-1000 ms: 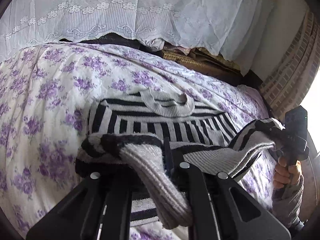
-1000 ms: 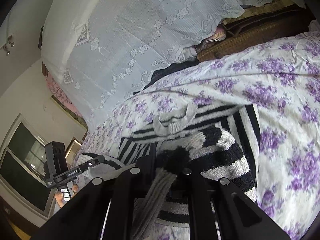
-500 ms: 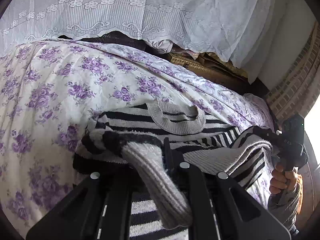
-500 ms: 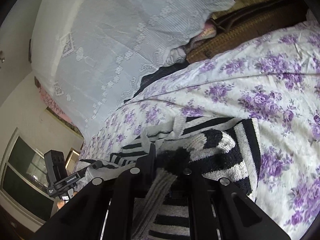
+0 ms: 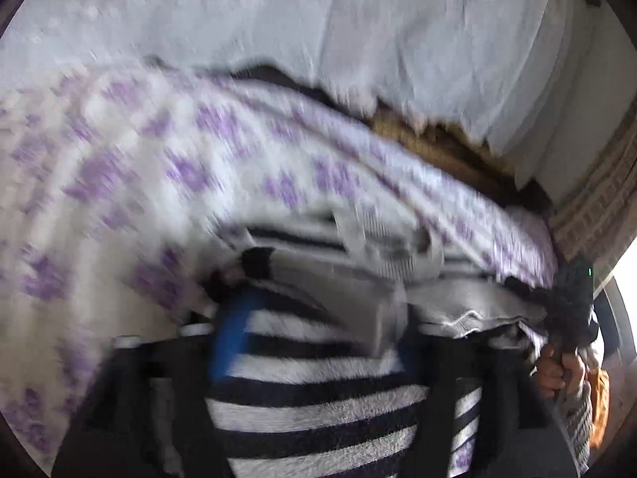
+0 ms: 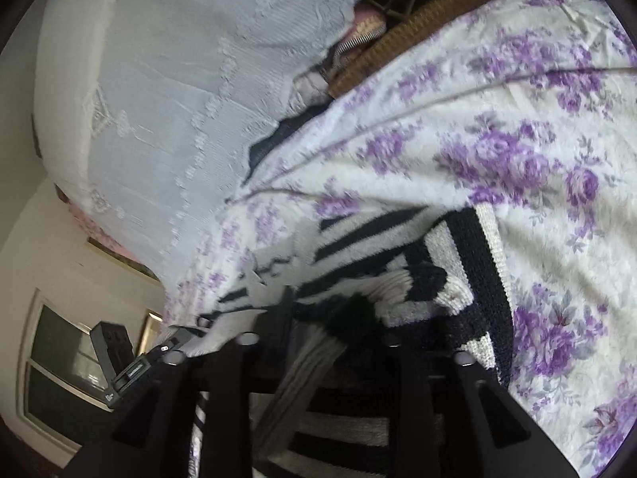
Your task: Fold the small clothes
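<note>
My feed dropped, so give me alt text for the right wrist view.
A black-and-white striped sweater lies folded over on a bedspread with purple flowers, a grey ribbed edge running between the opening fingers of the right claw. A white lace cloth hangs behind; the left claw shows at lower left.

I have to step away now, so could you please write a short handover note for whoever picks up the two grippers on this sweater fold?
Left gripper: jaws opening, the view blurred; the black-and-white striped knit sweater lies between its fingers, apparently no longer pinched.
Right gripper: jaws opening; a grey ribbed edge of the sweater hangs between its fingers, and whether they press it I cannot tell.
The sweater lies on the purple-flowered white bedspread, its lower part brought up towards the grey collar.
Done: apparently the first fold.
Left: pull both grippers clear, smooth it, and fold further if needed.
</note>
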